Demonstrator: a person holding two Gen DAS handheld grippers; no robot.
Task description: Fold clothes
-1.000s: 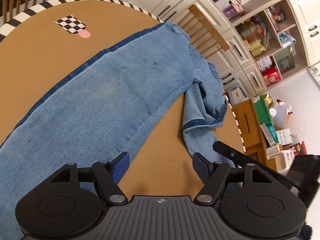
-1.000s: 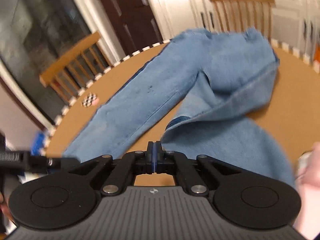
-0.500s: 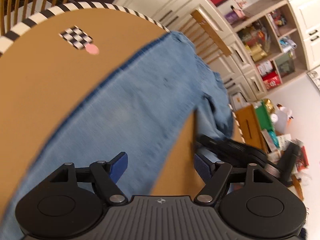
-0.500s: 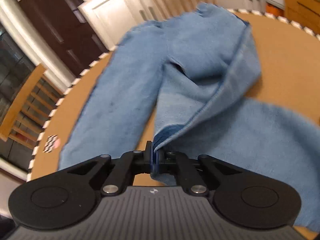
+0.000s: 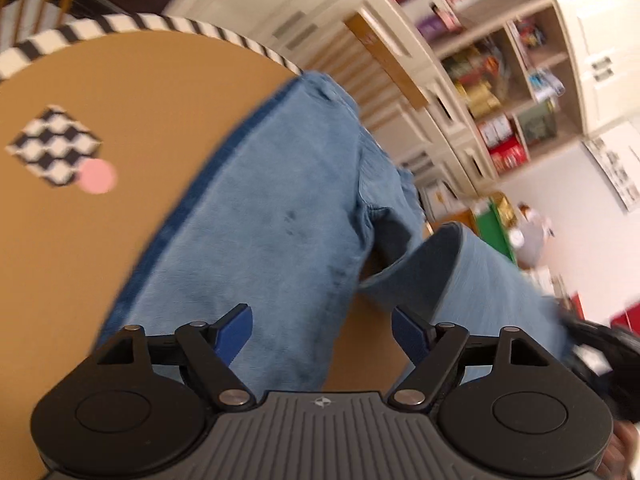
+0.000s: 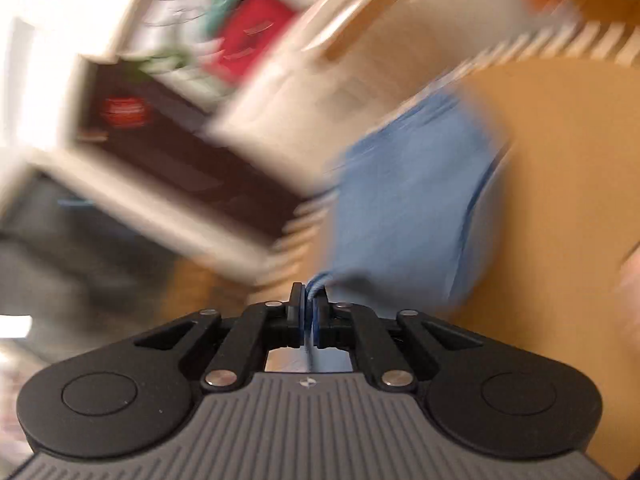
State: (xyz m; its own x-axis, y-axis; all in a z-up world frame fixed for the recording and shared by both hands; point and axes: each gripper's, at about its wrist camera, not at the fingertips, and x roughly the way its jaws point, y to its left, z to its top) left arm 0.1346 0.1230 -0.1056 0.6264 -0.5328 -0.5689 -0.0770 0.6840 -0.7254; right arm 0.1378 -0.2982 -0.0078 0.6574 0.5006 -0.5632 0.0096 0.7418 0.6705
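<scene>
A pair of light blue jeans [image 5: 280,208] lies on the round brown table [image 5: 120,92], waist toward the far edge. My left gripper [image 5: 322,330] is open and empty, hovering over the near part of one leg. The other leg [image 5: 492,280] is lifted off the table to the right. My right gripper [image 6: 308,312] is shut on the hem of that leg, with the blue denim [image 6: 404,208] hanging in front of it; the right wrist view is heavily blurred.
A checkered marker with a pink dot [image 5: 56,152] lies on the table at the left. The table has a black-and-white striped rim [image 5: 180,26]. A wooden chair [image 5: 384,56] stands behind the far edge, with white cabinets and stocked shelves [image 5: 504,92] beyond.
My right gripper has closed on the jeans leg hem and lifted it up, swinging fast. My left gripper has moved forward over the other leg, still open.
</scene>
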